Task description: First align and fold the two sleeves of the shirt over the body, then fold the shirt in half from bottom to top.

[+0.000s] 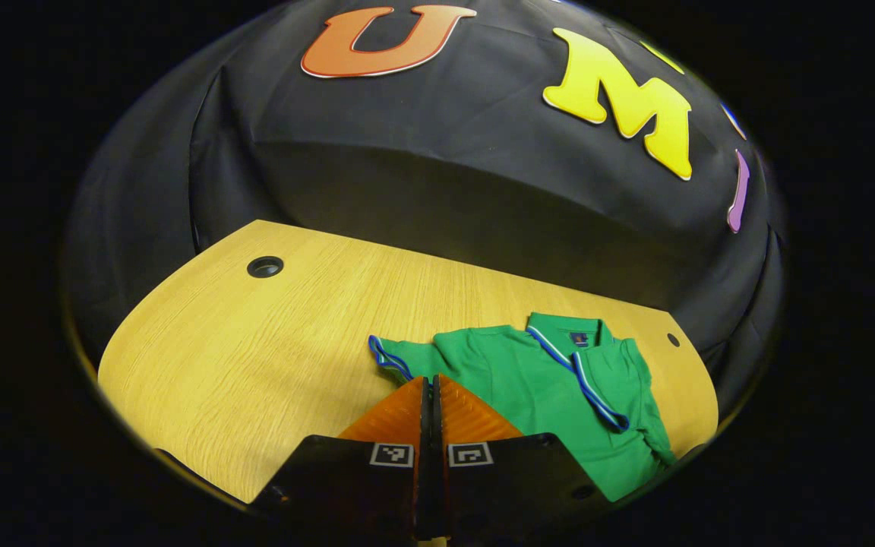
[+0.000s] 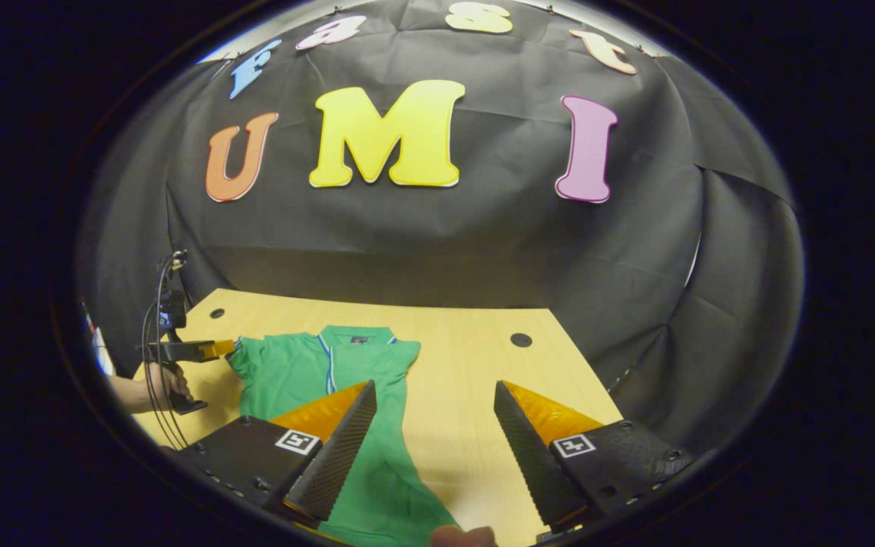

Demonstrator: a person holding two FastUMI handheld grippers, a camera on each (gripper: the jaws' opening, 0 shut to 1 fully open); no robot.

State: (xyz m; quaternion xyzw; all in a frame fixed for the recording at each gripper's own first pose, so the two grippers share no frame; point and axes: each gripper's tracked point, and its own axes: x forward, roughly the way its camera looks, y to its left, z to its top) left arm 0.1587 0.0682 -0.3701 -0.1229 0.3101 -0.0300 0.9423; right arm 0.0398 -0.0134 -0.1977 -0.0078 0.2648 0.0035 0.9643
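Right now the left gripper has its jaws pressed together, tips meeting just in front of the green shirt's left sleeve. From the right gripper view the same tool reaches in from the side with its tip at that sleeve's cuff; whether any cloth is pinched between the fingers I cannot tell. The right gripper stands with jaws wide apart, held above the table, one finger over the shirt's lower body and the other over bare wood beside the shirt.

Taking the shirt as the landmark: it lies flat, collar at the far end, hem toward the right gripper, so its long axis runs away from that gripper's jaws. The sleeve on the right gripper's side appears already laid across the chest, while the left sleeve sticks out sideways from the body.

So the coming move likely belongs to the left gripper, which is nearer that sleeve: carry it inward, across the long axis, onto the body.
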